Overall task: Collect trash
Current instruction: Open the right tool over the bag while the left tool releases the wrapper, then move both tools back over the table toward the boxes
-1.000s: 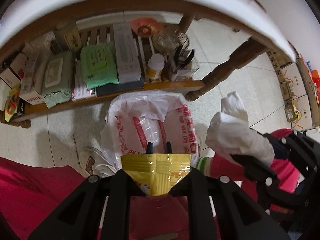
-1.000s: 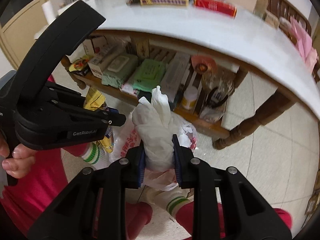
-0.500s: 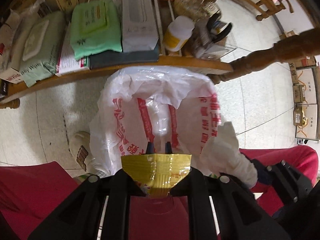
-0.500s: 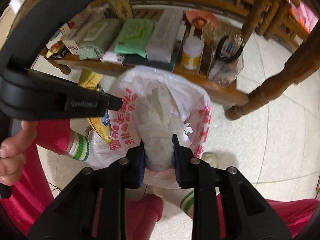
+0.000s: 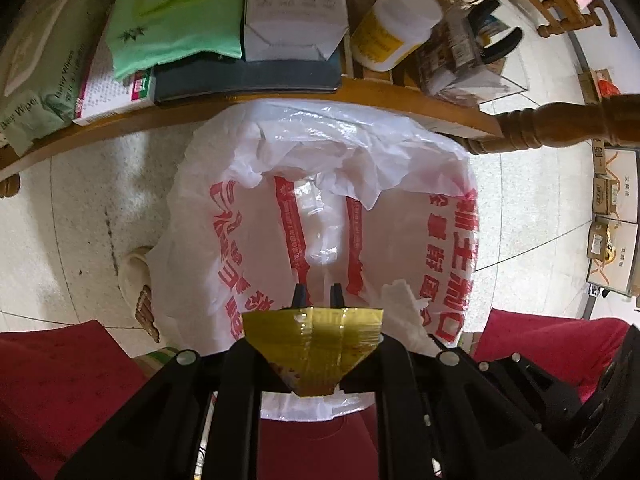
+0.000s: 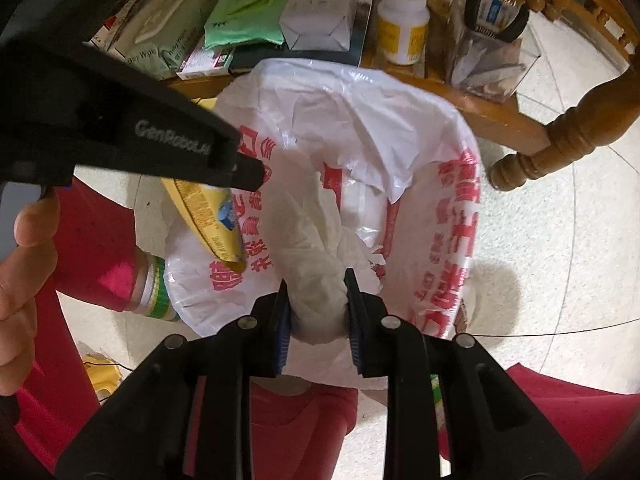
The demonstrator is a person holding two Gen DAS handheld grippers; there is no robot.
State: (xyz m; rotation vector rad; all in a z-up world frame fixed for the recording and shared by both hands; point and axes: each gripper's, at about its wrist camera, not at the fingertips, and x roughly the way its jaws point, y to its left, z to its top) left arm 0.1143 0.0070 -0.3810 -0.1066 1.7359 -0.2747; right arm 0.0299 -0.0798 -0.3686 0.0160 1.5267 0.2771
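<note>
A white plastic bag with red print (image 5: 400, 184) lines a bin on the floor, mouth open; it also shows in the right wrist view (image 6: 400, 128). My left gripper (image 5: 316, 292) is shut on a yellow wrapper (image 5: 316, 344) over the bag's near rim. The wrapper also shows in the right wrist view (image 6: 208, 216). My right gripper (image 6: 316, 280) is shut on a crumpled white tissue (image 6: 308, 240) held over the bag's opening. The tissue's tip shows in the left wrist view (image 5: 404, 312).
A low wooden shelf (image 5: 400, 92) behind the bag holds wipes packs (image 5: 172, 12), a white box (image 5: 292, 4) and a white and yellow bottle (image 5: 392, 28). A turned wooden table leg (image 6: 568, 136) stands at the right. The person's red-clad legs (image 5: 60, 380) flank the bin.
Both grippers have moved down and forward toward the bag, which now fills both views. The tissue and the wrapper stay gripped.
</note>
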